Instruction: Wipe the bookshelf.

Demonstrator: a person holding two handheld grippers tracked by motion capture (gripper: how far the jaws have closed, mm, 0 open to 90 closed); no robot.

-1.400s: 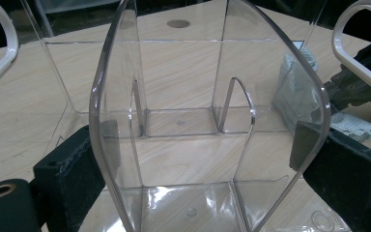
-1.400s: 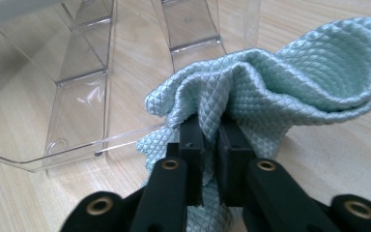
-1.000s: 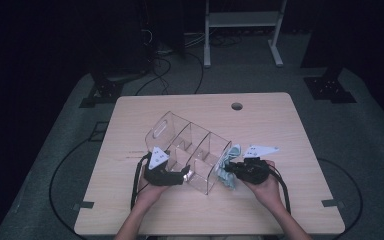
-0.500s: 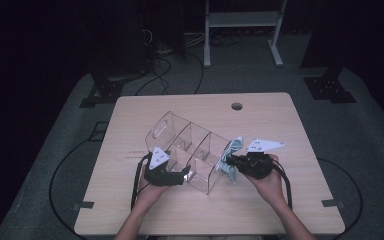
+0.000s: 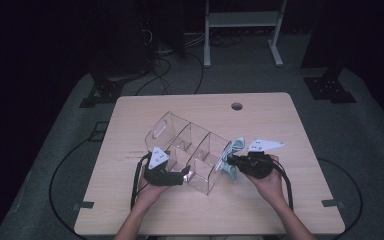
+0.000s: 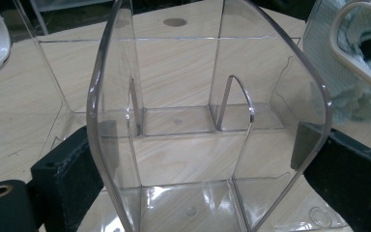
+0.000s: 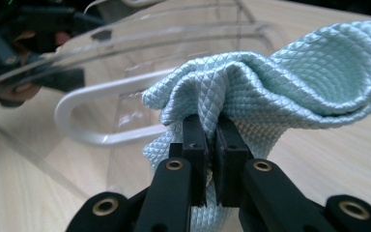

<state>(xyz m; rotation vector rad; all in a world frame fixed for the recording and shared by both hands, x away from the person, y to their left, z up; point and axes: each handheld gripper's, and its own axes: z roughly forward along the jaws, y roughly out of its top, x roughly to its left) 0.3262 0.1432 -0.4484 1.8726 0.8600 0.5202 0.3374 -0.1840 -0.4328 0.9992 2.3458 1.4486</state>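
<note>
Clear acrylic organizer (image 5: 190,152) sits clamped between the wide-spread jaws of the left gripper (image 5: 182,175), braced on the table (image 5: 130,115). The right gripper (image 7: 211,140), jaws nearly closed on a pale-blue cloth (image 7: 290,82), presses it against the organizer's end wall beside the handle slot. Wipe best with steady contact while the left holds firm.

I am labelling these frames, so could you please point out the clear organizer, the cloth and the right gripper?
clear organizer (image 5: 180,131): high view, far end wall.
cloth (image 7: 290,82): right gripper view, bunched fold.
right gripper (image 7: 211,126): right gripper view, between fingertips.
</note>
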